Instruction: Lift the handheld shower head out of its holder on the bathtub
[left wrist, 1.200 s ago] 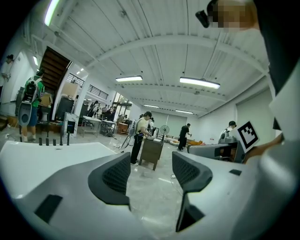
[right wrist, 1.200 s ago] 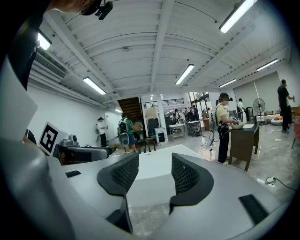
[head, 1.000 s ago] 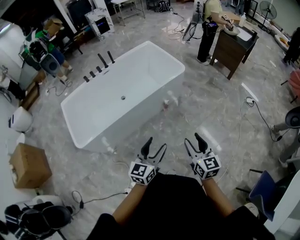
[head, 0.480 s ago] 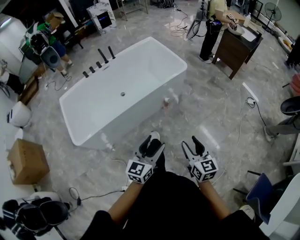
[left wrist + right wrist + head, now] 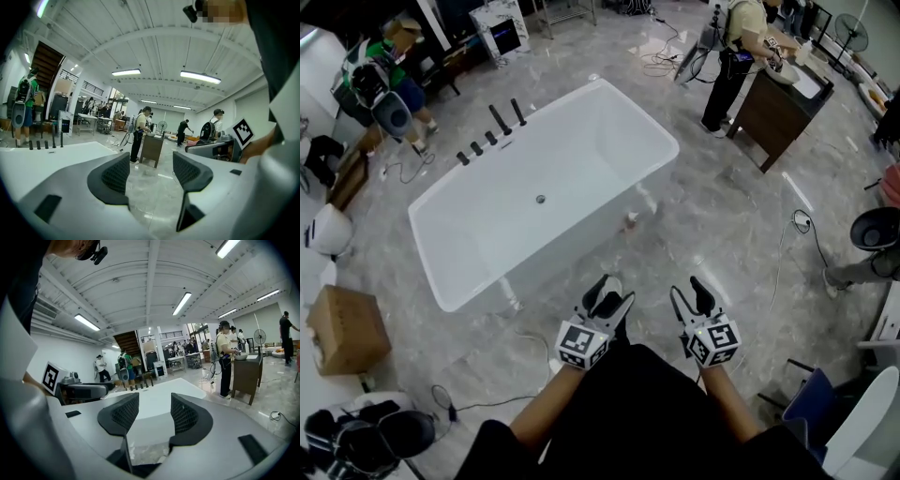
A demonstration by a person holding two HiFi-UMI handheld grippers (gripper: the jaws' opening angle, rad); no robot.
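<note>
The white bathtub (image 5: 581, 159) stands on the grey marble floor ahead of me. A row of black fittings (image 5: 487, 138) lines its far left rim, and among them rise two taller black sticks (image 5: 500, 119). I cannot tell which of these is the shower head. My left gripper (image 5: 609, 298) and right gripper (image 5: 689, 294) are held side by side short of the tub's near side, well away from the fittings. Both are open and empty. The left gripper view shows the fittings (image 5: 46, 143) far off past open jaws (image 5: 150, 173). In the right gripper view the tub (image 5: 154, 397) lies beyond open jaws (image 5: 154, 414).
A person (image 5: 741, 56) stands at a brown wooden stand (image 5: 787, 98) at the back right. Another person in green (image 5: 380, 89) is behind the tub. A cardboard box (image 5: 342, 328) sits at left, a cable (image 5: 802, 225) trails at right, and a small object (image 5: 631, 218) lies by the tub.
Both grippers have moved forward together toward the tub, staying open and empty. The tub now sits a little lower and further left in the head view.
</note>
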